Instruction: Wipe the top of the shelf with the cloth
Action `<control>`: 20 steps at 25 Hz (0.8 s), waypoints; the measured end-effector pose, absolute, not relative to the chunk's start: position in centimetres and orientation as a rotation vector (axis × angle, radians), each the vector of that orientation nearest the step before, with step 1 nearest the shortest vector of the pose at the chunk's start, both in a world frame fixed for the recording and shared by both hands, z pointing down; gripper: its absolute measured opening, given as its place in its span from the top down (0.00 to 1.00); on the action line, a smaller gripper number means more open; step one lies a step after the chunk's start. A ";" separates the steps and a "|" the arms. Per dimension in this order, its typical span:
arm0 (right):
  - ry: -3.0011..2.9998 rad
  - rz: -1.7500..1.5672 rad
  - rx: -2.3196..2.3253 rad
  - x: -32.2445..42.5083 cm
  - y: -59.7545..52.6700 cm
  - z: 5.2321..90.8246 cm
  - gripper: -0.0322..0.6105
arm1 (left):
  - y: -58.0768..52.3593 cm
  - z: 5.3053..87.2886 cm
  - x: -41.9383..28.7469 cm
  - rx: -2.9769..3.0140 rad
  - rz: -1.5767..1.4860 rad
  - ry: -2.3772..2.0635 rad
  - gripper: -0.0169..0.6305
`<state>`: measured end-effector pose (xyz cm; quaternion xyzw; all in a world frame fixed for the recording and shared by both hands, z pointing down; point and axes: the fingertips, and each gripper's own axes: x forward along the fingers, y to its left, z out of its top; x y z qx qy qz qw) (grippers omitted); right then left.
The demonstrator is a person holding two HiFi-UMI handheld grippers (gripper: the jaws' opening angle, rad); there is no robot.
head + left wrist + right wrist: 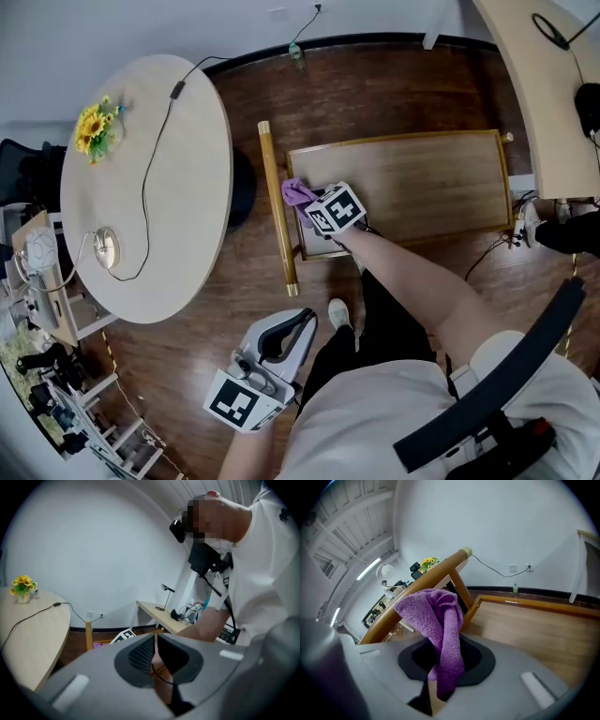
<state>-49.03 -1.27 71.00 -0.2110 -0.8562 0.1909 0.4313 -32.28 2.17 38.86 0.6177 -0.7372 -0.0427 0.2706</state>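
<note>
Though half-hidden, cloth (298,194) in right tool (443,665)

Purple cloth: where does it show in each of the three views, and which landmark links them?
Head view: the cloth lies at the left end of the shelf top.
Left gripper view: the cloth is a small purple patch low and left of centre.
Right gripper view: the cloth is central, clamped in the tongs of the right gripper.
Shared landmark: the wooden rail beside the cloth.

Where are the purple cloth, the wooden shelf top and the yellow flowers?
purple cloth (440,630), right gripper view, on its hanging fold.
shelf top (422,187), head view, on its bare middle.
yellow flowers (94,127), head view, on the blossoms.
</note>
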 end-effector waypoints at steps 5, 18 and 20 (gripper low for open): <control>-2.109 0.443 -0.451 -47.3 -4.4 73.3 0.83 | 2.2 39.8 -31.5 1.670 -0.128 -1.960 0.94; -2.045 0.377 0.086 -29.4 -33.6 75.3 0.83 | -4.0 40.5 -31.3 1.845 -0.117 -1.813 0.94; -2.016 0.364 0.178 -26.2 -38.2 75.5 0.83 | -5.4 40.4 -31.3 1.867 -0.109 -1.793 0.94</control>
